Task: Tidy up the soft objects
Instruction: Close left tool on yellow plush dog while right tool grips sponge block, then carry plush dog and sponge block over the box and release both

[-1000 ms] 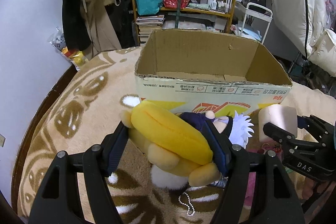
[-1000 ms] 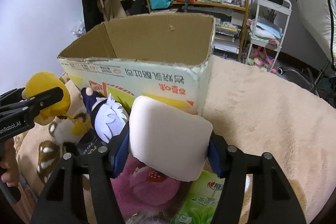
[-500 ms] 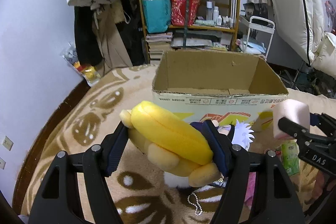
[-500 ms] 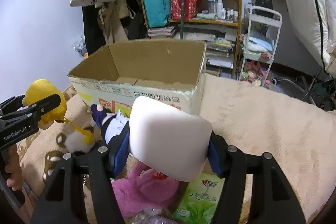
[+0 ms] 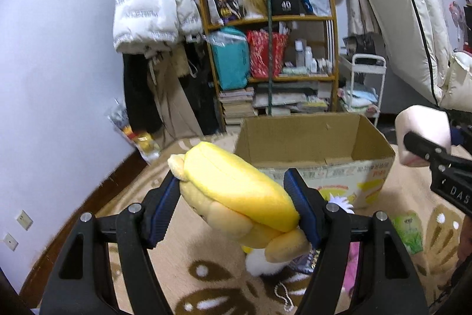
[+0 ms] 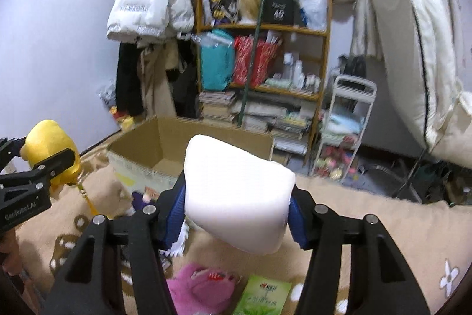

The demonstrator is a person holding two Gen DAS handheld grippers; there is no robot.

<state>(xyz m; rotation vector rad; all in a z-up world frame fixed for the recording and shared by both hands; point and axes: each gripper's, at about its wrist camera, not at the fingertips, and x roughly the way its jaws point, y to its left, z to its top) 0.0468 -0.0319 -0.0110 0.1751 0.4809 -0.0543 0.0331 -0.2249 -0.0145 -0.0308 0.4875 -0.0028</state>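
Left wrist view: your left gripper (image 5: 236,207) clamps the yellow plush (image 5: 236,194), held short of the cardboard box (image 5: 312,149).

Right wrist view: your right gripper (image 6: 236,202) grips the white sponge (image 6: 239,191). Carrying step; next, bring both over the box opening and let go.

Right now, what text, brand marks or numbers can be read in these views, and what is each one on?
"40": black box on the shelf.
"DAS": right tool, text cut off at the frame edge.
"GenRobot.AI": left tool, soft but legible.
Print on the cardboard box: too small and blurred to read.
Print on the green tissue pack: unreadable.
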